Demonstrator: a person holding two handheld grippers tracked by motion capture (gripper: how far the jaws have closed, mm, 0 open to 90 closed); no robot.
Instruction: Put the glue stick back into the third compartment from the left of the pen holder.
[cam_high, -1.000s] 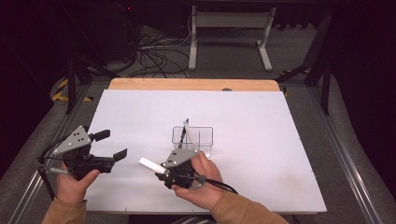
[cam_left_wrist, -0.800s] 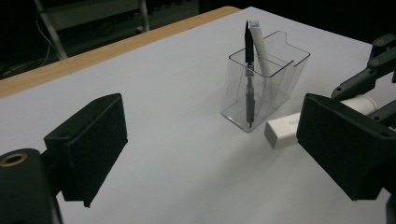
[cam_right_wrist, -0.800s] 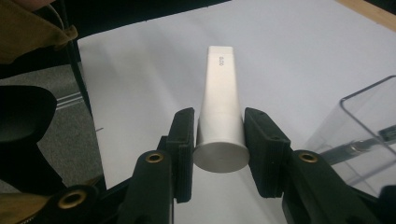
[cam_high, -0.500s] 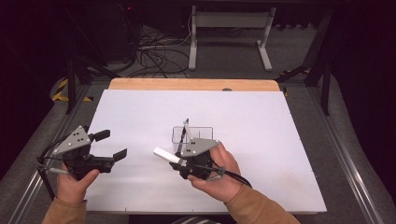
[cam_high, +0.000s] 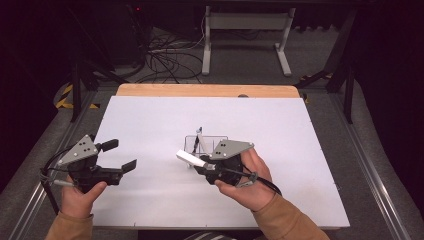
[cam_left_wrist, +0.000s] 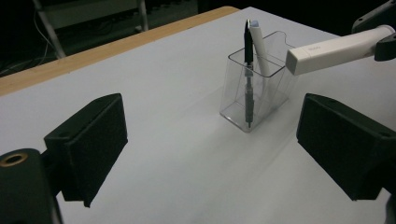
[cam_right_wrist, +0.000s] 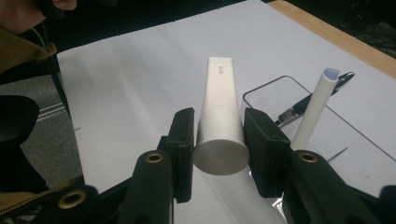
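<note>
Holding: white flattened plastic tube (cam_right_wrist: 219, 116) clamped at its round capped end by the right gripper (cam_right_wrist: 219, 149), in the air just beside the holder.
Holder: clear square plastic pen holder (cam_high: 207, 147), upright on the white desk (cam_high: 150, 120), with a black pen (cam_left_wrist: 248, 70) and a white pen (cam_left_wrist: 259, 49) inside.
Left gripper (cam_high: 117, 156): released, jaws wide, well apart.
Risk: the tube's flat end may catch the rim or the pens and tip the light holder.

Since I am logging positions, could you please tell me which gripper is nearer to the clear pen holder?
Right. The right gripper, shut on a white tube, sits right beside the clear pen holder. The left gripper rests open, well off to its left.
</note>
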